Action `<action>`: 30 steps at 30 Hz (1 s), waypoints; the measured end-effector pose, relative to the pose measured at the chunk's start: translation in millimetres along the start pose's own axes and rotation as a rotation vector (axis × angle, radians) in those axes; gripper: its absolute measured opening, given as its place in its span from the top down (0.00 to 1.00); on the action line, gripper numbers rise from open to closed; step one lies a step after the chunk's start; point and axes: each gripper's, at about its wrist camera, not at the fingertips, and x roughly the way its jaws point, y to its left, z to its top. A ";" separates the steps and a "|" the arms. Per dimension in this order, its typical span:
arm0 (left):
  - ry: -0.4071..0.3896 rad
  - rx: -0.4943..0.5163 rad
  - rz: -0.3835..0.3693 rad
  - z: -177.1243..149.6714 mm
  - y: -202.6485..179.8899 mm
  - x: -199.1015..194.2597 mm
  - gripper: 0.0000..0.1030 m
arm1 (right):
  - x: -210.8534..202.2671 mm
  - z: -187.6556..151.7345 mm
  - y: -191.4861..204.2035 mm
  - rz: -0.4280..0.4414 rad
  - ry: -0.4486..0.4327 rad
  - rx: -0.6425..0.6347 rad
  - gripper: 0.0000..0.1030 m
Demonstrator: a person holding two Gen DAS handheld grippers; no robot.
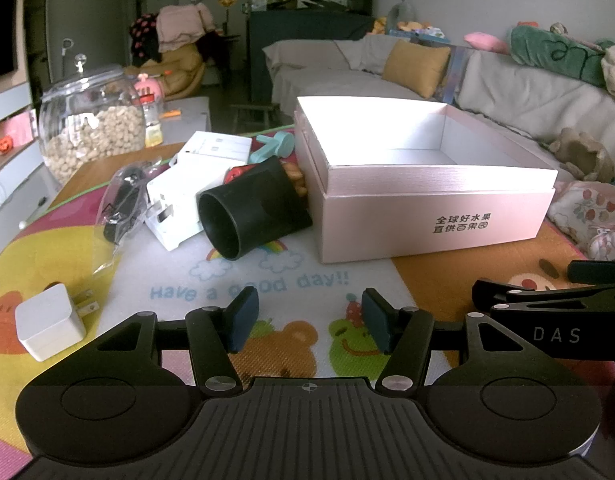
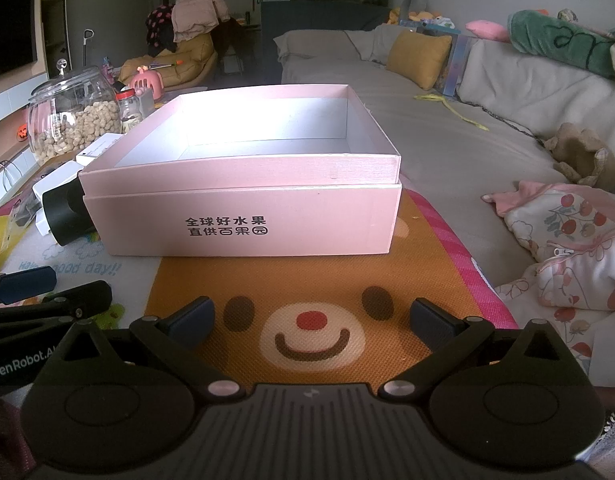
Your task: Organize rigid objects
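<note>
Pink box (image 2: 243,216) open-topped, nothing inside. Black cup (image 1: 243,212) tipped on its side beside it. Glass jar (image 1: 91,128) holds nuts. My left gripper (image 1: 305,320) and right gripper (image 2: 311,320) both spread, holding nothing.

My left gripper (image 1: 307,320) hangs with its jaws spread wide over the cartoon play mat (image 1: 155,272), holding nothing. Ahead, a black cup (image 1: 247,212) lies on its side, touching the open pink box (image 1: 427,216). A small white charger (image 1: 53,326) sits near my left finger.
</note>
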 end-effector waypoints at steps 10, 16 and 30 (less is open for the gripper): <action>0.001 0.007 0.006 -0.1 0.8 0.1 0.39 | 0.8 -0.3 0.8 0.000 0.000 0.000 0.00; 0.002 0.008 0.006 1.0 -0.9 -1.3 0.39 | -0.2 0.5 -0.2 -0.001 0.001 -0.001 0.00; 0.002 0.010 0.007 0.4 -0.6 -0.9 0.39 | -0.2 0.5 -0.2 0.000 0.002 0.001 0.00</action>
